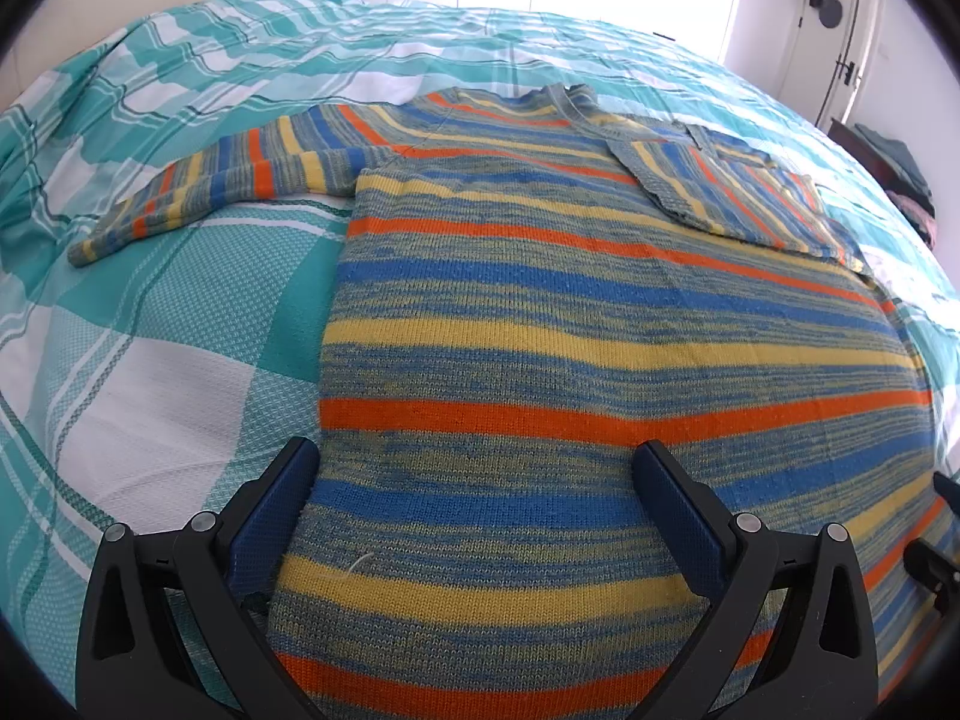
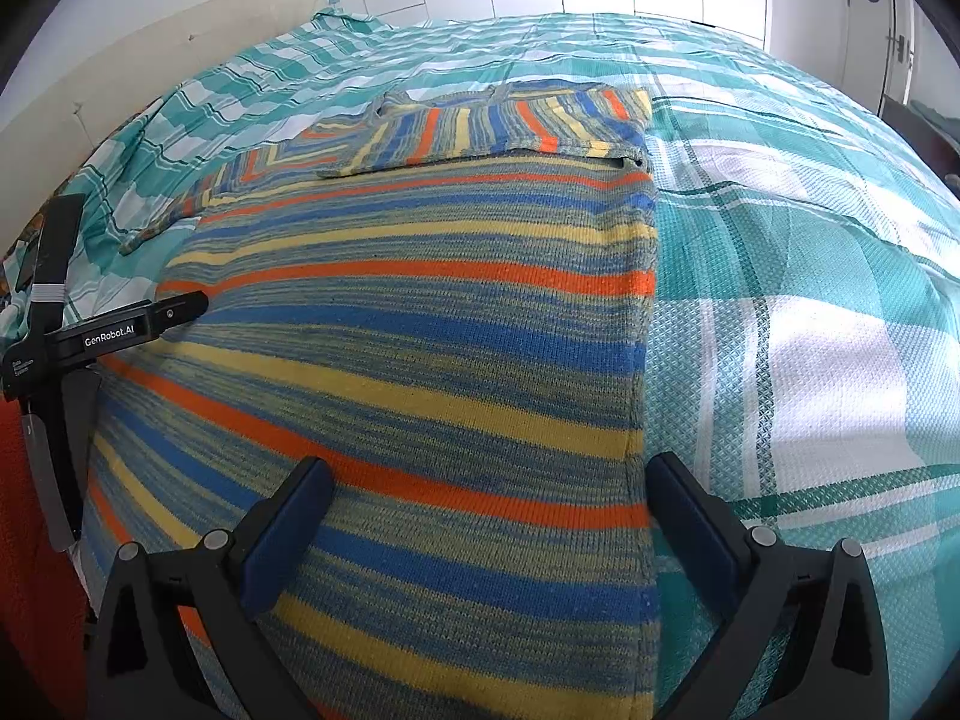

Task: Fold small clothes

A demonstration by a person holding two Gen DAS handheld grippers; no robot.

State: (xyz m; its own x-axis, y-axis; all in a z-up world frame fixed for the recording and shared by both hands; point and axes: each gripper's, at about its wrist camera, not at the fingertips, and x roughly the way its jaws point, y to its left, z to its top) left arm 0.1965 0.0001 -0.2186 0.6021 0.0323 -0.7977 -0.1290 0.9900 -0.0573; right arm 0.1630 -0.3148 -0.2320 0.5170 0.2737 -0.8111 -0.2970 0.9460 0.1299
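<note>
A striped knit sweater (image 1: 570,312) in blue, yellow and orange lies flat on the bed, collar far from me. Its left sleeve (image 1: 198,192) stretches out to the left; its right sleeve (image 1: 738,186) is folded over the chest. My left gripper (image 1: 480,480) is open, low over the hem's left corner, fingers astride the sweater's left edge. My right gripper (image 2: 489,495) is open over the hem's right corner, its fingers astride the right edge of the sweater (image 2: 432,324). The folded sleeve (image 2: 480,132) shows far off. The left gripper's body (image 2: 114,330) shows at the left.
A teal and white checked bedspread (image 1: 150,330) covers the bed (image 2: 810,312). A headboard (image 2: 150,54) stands at the far left. A dark stand with clothes (image 1: 894,174) sits by the right wall. Something red (image 2: 30,540) shows at the near left edge.
</note>
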